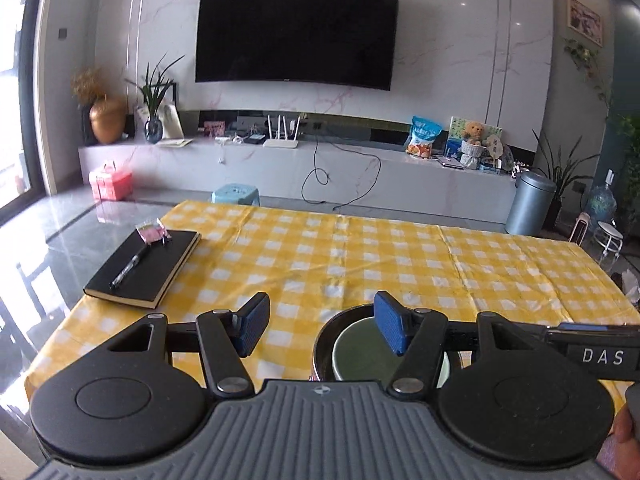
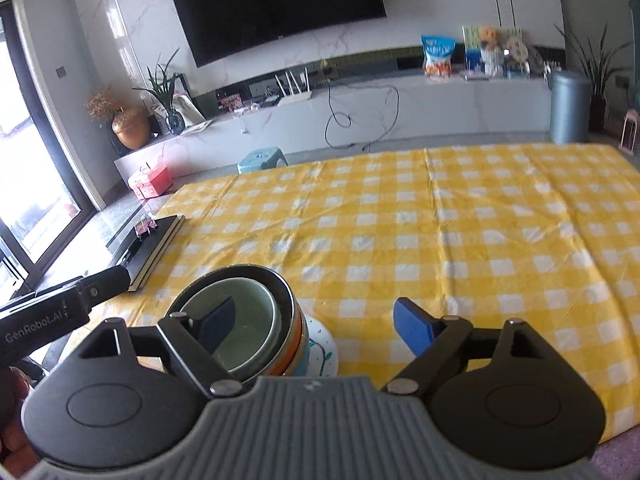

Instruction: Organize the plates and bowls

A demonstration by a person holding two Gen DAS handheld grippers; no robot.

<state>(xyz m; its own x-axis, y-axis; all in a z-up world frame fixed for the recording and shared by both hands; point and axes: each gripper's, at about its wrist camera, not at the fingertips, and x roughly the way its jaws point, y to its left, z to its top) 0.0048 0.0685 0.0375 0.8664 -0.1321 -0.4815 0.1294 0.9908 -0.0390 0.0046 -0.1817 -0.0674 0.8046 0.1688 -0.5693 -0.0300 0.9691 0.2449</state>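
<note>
- pale green bowl (image 2: 236,332) sat nested in dark bowl (image 2: 276,280), stack on one white plate (image 2: 322,350)
- left gripper (image 1: 322,330) spread, empty
- right gripper (image 2: 318,326) spread, empty

A stack of bowls (image 2: 236,320) stands upright on the tabletop (image 2: 440,240), which is covered in a yellow checked cloth. The topmost pale green bowl (image 2: 256,312) nests inside a dark-rimmed bowl (image 2: 276,280), with orange and light blue bowls beneath. The stack rests on a white patterned plate (image 2: 322,352).
</note>
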